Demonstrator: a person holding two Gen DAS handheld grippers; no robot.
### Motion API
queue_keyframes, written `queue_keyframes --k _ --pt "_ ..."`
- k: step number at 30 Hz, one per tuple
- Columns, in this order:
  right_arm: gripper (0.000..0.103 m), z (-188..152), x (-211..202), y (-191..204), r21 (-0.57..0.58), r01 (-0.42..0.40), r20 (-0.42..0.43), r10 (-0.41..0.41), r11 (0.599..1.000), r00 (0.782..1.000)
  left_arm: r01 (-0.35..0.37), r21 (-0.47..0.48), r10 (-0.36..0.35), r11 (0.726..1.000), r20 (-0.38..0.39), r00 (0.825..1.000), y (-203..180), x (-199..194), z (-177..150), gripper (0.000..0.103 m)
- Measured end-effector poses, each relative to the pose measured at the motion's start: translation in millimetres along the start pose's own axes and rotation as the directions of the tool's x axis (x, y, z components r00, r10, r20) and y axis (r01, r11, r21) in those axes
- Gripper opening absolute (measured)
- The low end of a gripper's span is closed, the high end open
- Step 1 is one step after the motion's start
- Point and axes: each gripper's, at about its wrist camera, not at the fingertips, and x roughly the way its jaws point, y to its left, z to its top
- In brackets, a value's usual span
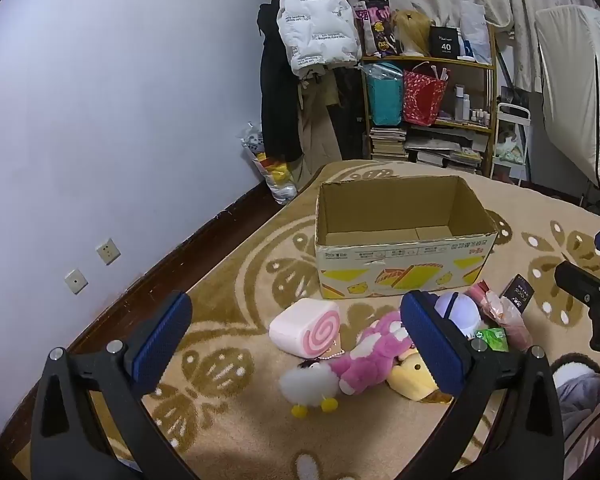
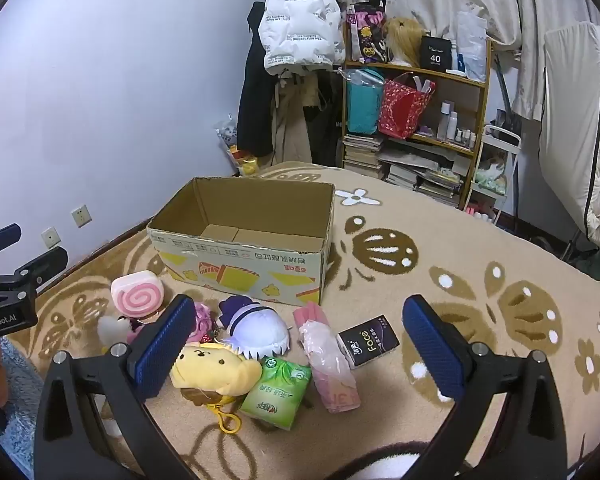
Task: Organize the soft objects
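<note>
An open, empty cardboard box [image 1: 404, 264] [image 2: 244, 268] stands on the patterned rug. In front of it lie soft items: a pink swirl-roll cushion [image 1: 306, 326] [image 2: 138, 294], a white fluffy toy with yellow feet [image 1: 310, 384], a pink plush [image 1: 374, 354], a yellow plush [image 2: 214, 370] [image 1: 412, 378], a white-and-purple plush [image 2: 258, 330] [image 1: 460, 312], a green tissue pack [image 2: 278, 390], a pink wrapped pack [image 2: 330, 362] and a black "Face" pack [image 2: 368, 340]. My left gripper [image 1: 296, 344] is open above the toys. My right gripper [image 2: 300, 344] is open above the packs.
A beige-and-brown rug [image 2: 460, 280] covers the floor. A wooden shelf [image 2: 416, 120] with bags, books and bottles stands at the back beside hanging coats [image 2: 296, 28]. A white wall with sockets [image 1: 108, 250] runs on the left. A draped rack [image 2: 580, 140] stands on the right.
</note>
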Motion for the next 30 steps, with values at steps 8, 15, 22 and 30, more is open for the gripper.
queue_keyframes --k 8,15,22,30 --pt "0.103 0.9 0.6 0.8 -0.005 -0.003 0.001 0.003 1.0 1.0 0.004 -0.005 -0.004 1.0 -0.006 1.0 1.0 0.8 -4.6 0.103" --pt "0.103 1.1 0.1 -1.3 0.001 -0.009 0.001 0.009 1.0 1.0 0.001 0.002 -0.001 1.0 -0.011 1.0 1.1 2.7 -3.6 0.103" --pt "0.103 4.0 0.1 -2.1 0.001 -0.007 -0.001 0.007 1.0 1.0 -0.001 -0.003 0.001 1.0 -0.016 1.0 0.2 4.3 -0.5 0.103" --pt "0.103 -1.9 2.7 -0.7 0.006 -0.012 -0.007 0.012 1.0 1.0 0.006 0.006 -0.006 1.0 -0.011 1.0 0.4 2.8 1.1 0.103"
